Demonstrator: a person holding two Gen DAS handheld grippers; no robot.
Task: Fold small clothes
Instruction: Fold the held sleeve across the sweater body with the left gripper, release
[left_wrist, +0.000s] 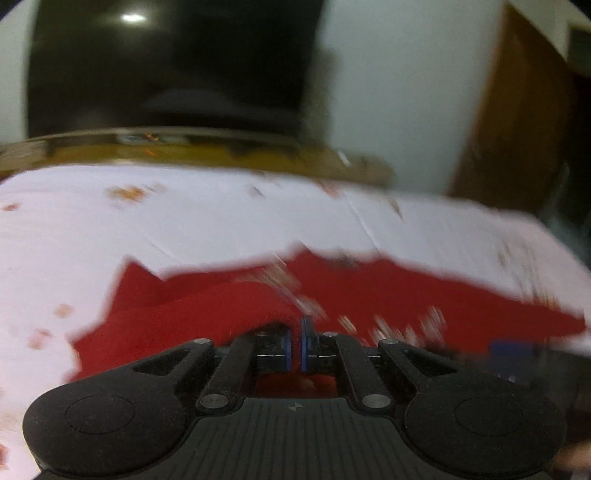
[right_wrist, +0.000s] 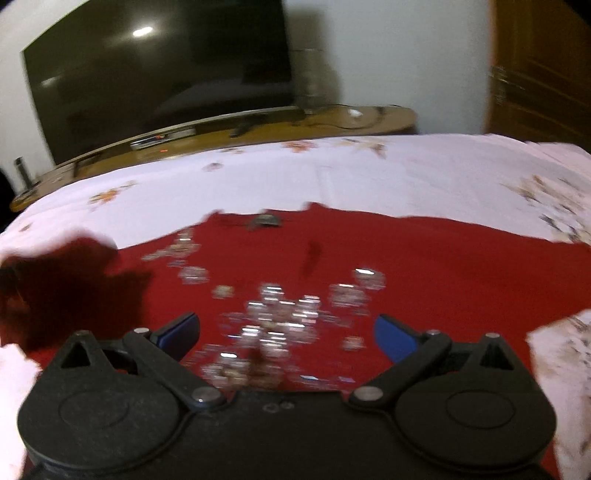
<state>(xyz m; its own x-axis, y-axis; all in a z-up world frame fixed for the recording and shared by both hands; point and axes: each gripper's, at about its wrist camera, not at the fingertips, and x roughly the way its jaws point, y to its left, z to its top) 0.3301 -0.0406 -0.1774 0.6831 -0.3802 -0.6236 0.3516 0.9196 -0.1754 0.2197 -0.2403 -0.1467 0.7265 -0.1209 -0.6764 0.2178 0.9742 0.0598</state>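
Note:
A red garment (right_wrist: 406, 251) with a silvery print (right_wrist: 280, 317) lies spread on a white flowered sheet (right_wrist: 369, 173). In the left wrist view the same red garment (left_wrist: 424, 295) stretches across the sheet, blurred by motion. My left gripper (left_wrist: 295, 345) has its blue pads pressed together, and a raised fold of the red cloth (left_wrist: 207, 306) runs up into them. My right gripper (right_wrist: 286, 334) hovers low over the print, its blue fingers (right_wrist: 391, 338) wide apart with nothing between them. A dark red, blurred bulk of cloth (right_wrist: 62, 291) rises at the left.
A big dark television (right_wrist: 155, 74) stands on a low wooden stand (right_wrist: 332, 125) just beyond the bed's far edge. A brown wooden door (right_wrist: 539, 66) is at the right. The sheet (left_wrist: 184, 218) shows bare beyond the garment.

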